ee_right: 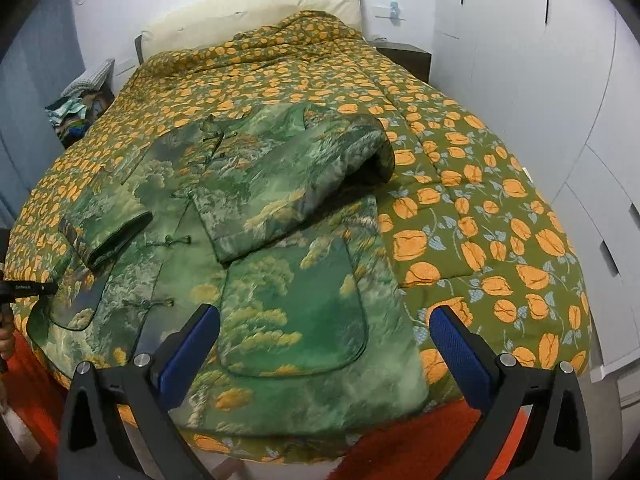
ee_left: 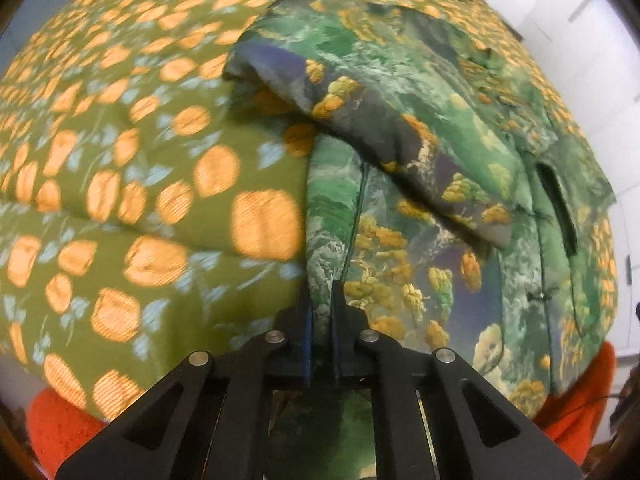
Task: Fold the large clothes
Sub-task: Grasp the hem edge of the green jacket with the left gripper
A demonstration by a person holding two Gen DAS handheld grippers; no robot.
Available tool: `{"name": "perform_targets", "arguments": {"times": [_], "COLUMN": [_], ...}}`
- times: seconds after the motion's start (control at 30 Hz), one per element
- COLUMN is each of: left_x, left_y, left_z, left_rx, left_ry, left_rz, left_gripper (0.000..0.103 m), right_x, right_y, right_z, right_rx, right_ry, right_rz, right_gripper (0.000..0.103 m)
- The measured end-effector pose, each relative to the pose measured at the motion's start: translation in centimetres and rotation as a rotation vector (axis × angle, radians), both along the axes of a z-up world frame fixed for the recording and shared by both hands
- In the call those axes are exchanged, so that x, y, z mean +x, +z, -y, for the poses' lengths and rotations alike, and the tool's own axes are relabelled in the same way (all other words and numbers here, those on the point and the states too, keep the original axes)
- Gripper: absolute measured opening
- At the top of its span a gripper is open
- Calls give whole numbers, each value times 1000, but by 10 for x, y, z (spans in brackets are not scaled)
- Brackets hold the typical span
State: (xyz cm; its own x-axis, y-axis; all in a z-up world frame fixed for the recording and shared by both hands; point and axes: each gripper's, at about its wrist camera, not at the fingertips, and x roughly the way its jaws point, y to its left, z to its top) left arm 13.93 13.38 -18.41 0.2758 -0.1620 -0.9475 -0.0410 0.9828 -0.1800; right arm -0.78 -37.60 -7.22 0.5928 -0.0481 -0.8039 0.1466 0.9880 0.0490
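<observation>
A green quilted jacket (ee_right: 256,208) with a landscape print lies front-up on the bed, both sleeves folded over its chest. In the left wrist view my left gripper (ee_left: 322,300) is shut on the jacket's (ee_left: 420,184) hem edge at its left side. My right gripper (ee_right: 324,328) is open and empty, hovering above the jacket's bottom hem with its blue pads (ee_right: 460,344) apart. The left gripper's body (ee_right: 28,288) shows at the left edge of the right wrist view.
The bed is covered by an olive quilt (ee_right: 480,216) with orange flowers. A cream headboard cushion (ee_right: 256,12) is at the back, a dark nightstand (ee_right: 404,56) beside it. White wardrobe doors (ee_right: 560,80) stand right. An orange rug (ee_right: 420,448) lies below the bed.
</observation>
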Motion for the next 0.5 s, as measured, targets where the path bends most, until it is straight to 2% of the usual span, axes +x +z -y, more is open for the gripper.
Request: {"name": "perform_targets", "arguments": {"times": [0.23, 0.37, 0.5], "left_x": [-14, -17, -9], "left_y": [7, 6, 2], "left_z": [-15, 3, 30], "left_rx": [45, 71, 109], "left_ry": [85, 109, 90], "left_rz": [-13, -35, -38], "left_gripper": [5, 5, 6], "right_x": [-2, 2, 14], "right_y": [4, -1, -6], "right_z": [-21, -35, -60], "right_rx": [-53, -75, -85], "right_ry": [46, 90, 169], "right_rz": [15, 8, 9], "right_gripper": [103, 103, 103]}}
